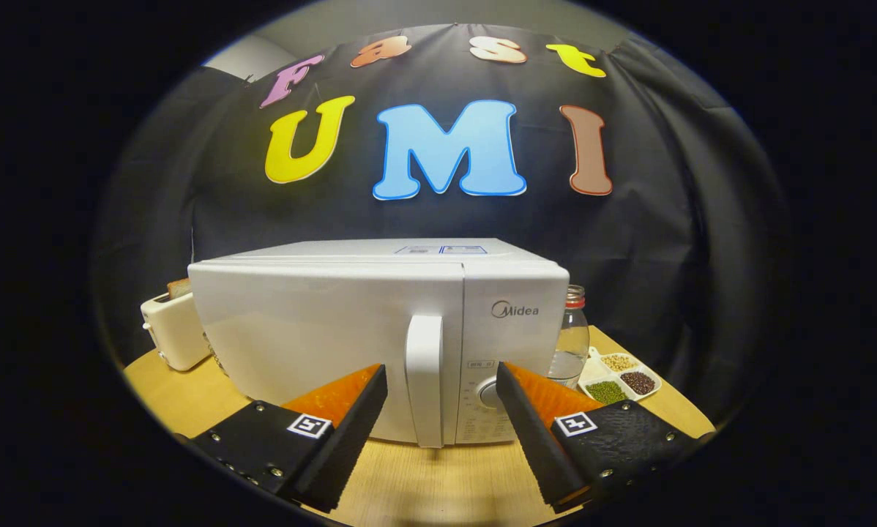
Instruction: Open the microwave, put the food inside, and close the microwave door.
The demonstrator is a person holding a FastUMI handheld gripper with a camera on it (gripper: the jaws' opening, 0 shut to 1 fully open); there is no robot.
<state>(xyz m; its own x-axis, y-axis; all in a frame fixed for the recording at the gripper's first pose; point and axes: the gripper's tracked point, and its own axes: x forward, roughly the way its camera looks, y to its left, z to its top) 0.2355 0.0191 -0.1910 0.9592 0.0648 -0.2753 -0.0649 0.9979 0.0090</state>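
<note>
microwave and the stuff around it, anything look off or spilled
Nothing stands out. The microwave sits square on the table with its door shut, its handle just ahead of the open gripper. The toaster, jar and bean dish stand tidy, nothing spilled.

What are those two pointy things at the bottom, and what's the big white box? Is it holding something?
The camera rides on a hand-held grabbing tool that a person carries, so you look out along the gripper. The two pointy things are its jaws; they stand open and hold nothing. The big white box is a microwave on a wooden table, with its door shut. Its tall white handle stands just ahead of the gap between the jaws. Beside the microwave on one side is a toaster with bread in it; on the other, a glass jar and a small tray of beans.
</note>
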